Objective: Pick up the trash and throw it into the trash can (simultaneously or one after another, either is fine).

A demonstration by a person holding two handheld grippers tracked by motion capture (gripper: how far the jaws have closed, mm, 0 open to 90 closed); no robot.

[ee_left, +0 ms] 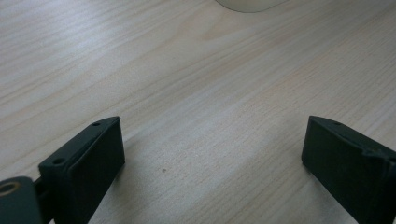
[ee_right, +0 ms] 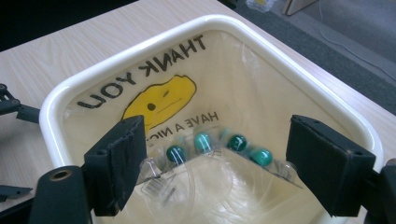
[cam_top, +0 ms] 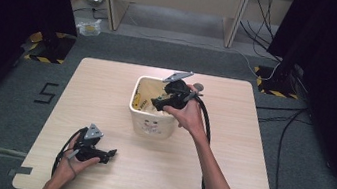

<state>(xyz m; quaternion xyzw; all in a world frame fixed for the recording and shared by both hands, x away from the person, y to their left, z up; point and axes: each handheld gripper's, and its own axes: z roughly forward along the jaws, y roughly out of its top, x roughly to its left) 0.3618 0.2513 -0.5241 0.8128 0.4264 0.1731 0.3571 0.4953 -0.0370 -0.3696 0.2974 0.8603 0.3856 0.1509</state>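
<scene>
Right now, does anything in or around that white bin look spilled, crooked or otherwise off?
Nothing stands out. The white bin sits upright on the table, its printed plastic liner in place. A clear strip of green capsules lies at the bottom, inside the liner. The right gripper hangs open over the bin; the left gripper rests open on bare wood.

Clear bag liner (ee_right: pixel 233 107) inside the cream bin (ee_right: pixel 299 77), printed "THANK YOU" in black just under the bin's far rim, yellow smiley face below that, partly hidden line "HAVE A NIC…" beneath the face, figure "5" taped on the floor (cam_top: pixel 47 92) left of the bin's table
</scene>
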